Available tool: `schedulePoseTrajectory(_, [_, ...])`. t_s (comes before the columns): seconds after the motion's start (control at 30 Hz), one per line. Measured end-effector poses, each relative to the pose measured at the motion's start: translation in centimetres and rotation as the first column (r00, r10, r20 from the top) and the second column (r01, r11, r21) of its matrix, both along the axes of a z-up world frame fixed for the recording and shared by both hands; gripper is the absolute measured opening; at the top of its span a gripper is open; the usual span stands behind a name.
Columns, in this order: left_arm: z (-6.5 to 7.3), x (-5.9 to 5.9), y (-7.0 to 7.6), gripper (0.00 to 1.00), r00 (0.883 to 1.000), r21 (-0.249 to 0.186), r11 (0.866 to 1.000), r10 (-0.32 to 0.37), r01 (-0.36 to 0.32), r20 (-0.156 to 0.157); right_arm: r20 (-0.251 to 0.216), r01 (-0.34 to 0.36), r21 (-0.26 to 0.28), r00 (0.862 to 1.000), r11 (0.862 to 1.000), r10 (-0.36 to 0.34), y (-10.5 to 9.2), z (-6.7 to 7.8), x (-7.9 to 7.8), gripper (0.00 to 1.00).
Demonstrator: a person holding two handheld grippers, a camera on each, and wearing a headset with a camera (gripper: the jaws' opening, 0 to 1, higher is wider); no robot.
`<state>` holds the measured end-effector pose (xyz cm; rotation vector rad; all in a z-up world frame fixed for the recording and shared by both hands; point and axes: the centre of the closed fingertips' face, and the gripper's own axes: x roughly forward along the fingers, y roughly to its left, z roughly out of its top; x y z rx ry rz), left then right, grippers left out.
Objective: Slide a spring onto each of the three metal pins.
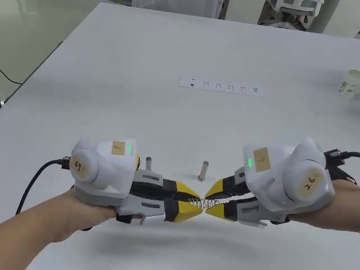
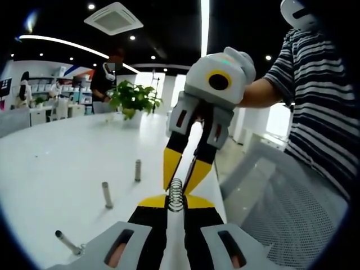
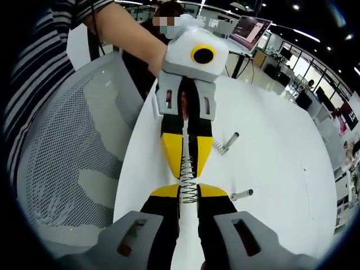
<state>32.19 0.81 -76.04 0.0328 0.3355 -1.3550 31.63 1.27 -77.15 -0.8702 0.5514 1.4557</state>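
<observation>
Steel spring (image 3: 188,179) not yet on any pin: held in the air over the near edge of the white table (image 1: 169,56), nipped at one end by the left gripper (image 1: 198,203) and at the other by the right gripper (image 1: 209,202). Both claws pressed together on it, yellow tips nose to nose, coil drawn out a little between them.

Looks like one of three done, going by the two gripper views. First pin (image 2: 66,241) with a fitted spring (image 3: 220,147) round its lower end; leaning hard or lying flat, cannot tell which so close to the picture's edge. Second pin (image 2: 106,194) and third pin (image 2: 138,170) upright and bare, set apart in a row on the far side of the grippers. Probably two springs left to fit, then, starting with the one in hand.

In the way: chiefly the grip itself. With a claw on each end of the spring, no free end to take a pin; calls for releasing one end first, then lowering the coil over a pin top. Pins just beside the claws, so some risk of knocking one over on the way across.

Around: a white power strip (image 1: 220,86) far up the table, well apart from the work. A black cable (image 1: 35,181) trailing from the left-hand unit. A potted plant (image 2: 133,97) at the table's far end. A grey mesh chair (image 3: 73,146) beside the bench and a striped shirt (image 2: 315,95) behind the right gripper. None of it near the pins.
</observation>
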Motion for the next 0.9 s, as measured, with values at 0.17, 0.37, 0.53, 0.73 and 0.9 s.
schedulePoseTrajectory(0.17, [0.1,-0.2,-0.1,0.02,1.0,-0.006,1.0,-0.009,0.009,-0.009,0.003,-0.006,-0.013,1.0,1.0,0.006,-0.3,-0.3,0.0,0.11])
schedulePoseTrajectory(0.37, [0.1,-0.4,0.0,0.02,1.0,-0.001,1.0,-0.015,0.015,-0.011,-0.007,0.005,-0.02,1.0,1.0,-0.005,-1.0,-0.7,-0.1,0.12])
schedulePoseTrajectory(0.53, [0.1,-0.4,0.1,0.02,1.0,0.0,1.0,-0.016,0.016,-0.015,0.001,0.003,-0.013,1.0,1.0,-0.003,-1.0,-0.7,-0.1,0.1])
schedulePoseTrajectory(0.73, [0.0,-0.6,0.1,0.02,1.0,0.003,1.0,-0.019,0.02,-0.016,-0.004,-0.011,-0.013,1.0,1.0,0.01,-0.8,-0.8,-0.3,0.08])
schedulePoseTrajectory(0.9, [0.0,-0.6,0.1,0.02,1.0,0.003,1.0,-0.021,0.021,-0.018,0.0,-0.018,-0.016,1.0,1.0,0.018,-0.8,-0.7,-0.4,0.07])
